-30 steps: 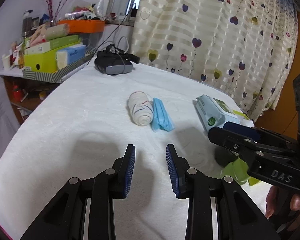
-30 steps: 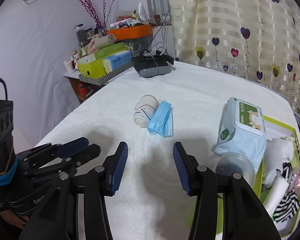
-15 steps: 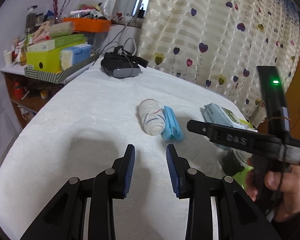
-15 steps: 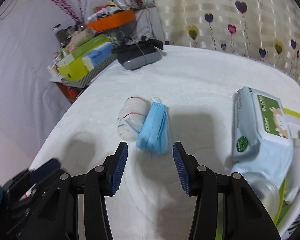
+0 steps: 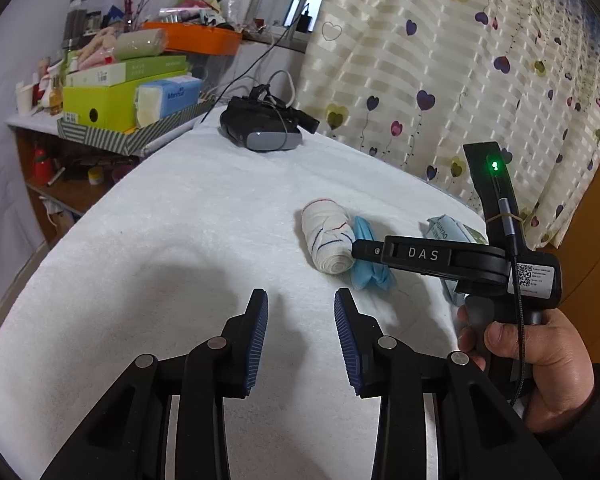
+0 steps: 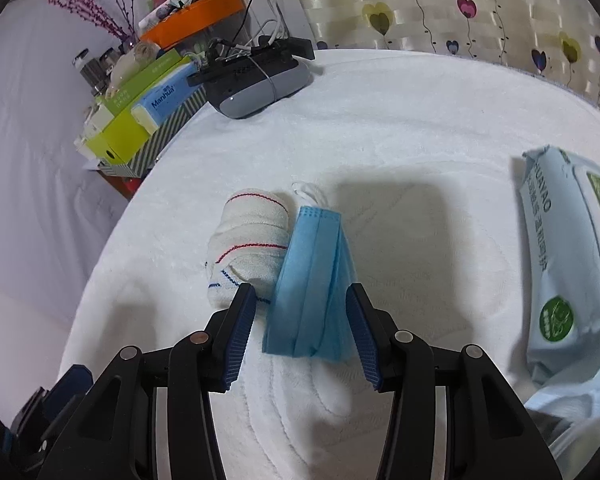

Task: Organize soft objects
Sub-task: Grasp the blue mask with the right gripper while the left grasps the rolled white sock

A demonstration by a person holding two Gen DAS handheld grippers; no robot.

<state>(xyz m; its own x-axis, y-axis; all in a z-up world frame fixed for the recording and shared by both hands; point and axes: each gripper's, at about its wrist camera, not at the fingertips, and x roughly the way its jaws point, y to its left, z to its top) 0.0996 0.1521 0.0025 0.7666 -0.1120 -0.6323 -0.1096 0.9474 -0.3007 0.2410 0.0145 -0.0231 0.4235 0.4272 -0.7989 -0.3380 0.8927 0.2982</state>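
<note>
A rolled white cloth (image 6: 248, 248) with red and blue stripes lies on the white-covered table (image 6: 400, 152), touching a folded blue face mask (image 6: 312, 280) on its right. My right gripper (image 6: 300, 296) is open and hangs low over the mask's near end, one finger on either side, pads not pressing. In the left wrist view the roll (image 5: 328, 240) and mask (image 5: 370, 276) lie ahead to the right, with the right gripper (image 5: 358, 250) over them in a person's hand (image 5: 540, 356). My left gripper (image 5: 300, 308) hovers over bare cloth, its jaws opening with nothing between them.
A light blue wet-wipes pack (image 6: 560, 280) lies at the right. A black and grey headset (image 5: 260, 132) with cables sits at the table's far end. A side shelf with boxes (image 5: 112, 100) and an orange tray (image 5: 196, 38) stands far left. A heart-patterned curtain (image 5: 440, 60) hangs behind.
My right gripper has moved forward and down until its fingers straddle the blue mask. In the left wrist view it has swung up and left over the mask. The left gripper shifted slightly.
</note>
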